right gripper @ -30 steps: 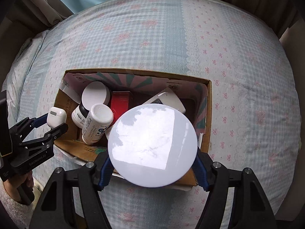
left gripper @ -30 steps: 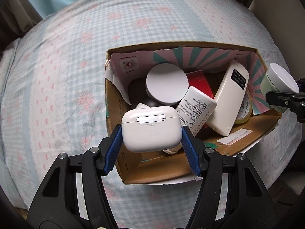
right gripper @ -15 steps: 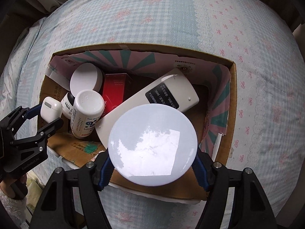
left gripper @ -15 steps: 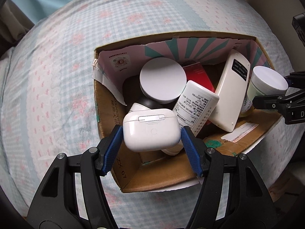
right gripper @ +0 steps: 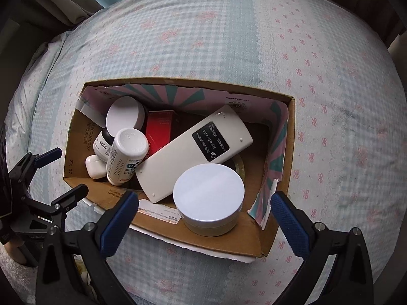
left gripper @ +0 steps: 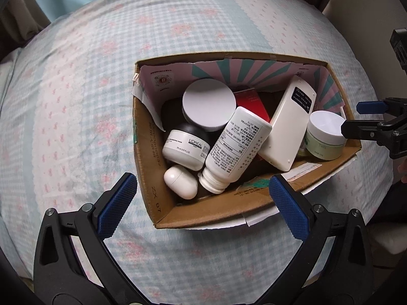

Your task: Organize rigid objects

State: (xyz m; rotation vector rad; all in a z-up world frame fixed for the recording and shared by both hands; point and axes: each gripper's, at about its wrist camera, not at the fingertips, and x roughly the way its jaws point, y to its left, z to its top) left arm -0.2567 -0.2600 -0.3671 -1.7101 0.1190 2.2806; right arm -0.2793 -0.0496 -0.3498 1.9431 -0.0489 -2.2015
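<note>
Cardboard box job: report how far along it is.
Done: the white earbuds case and the white-lidded green jar lie inside the brown cardboard box with other items. In hand: nothing; left tool and right tool are open. Left: nothing loose shows on the bedspread.

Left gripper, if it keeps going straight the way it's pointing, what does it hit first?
Probably the white earbuds case in the cardboard box's near corner, between the open left gripper's fingers; depth is unclear.

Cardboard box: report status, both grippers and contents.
Left gripper open, empty. Right gripper open, empty. Earbud case and green jar lie in cardboard box. Nothing blocking.
</note>
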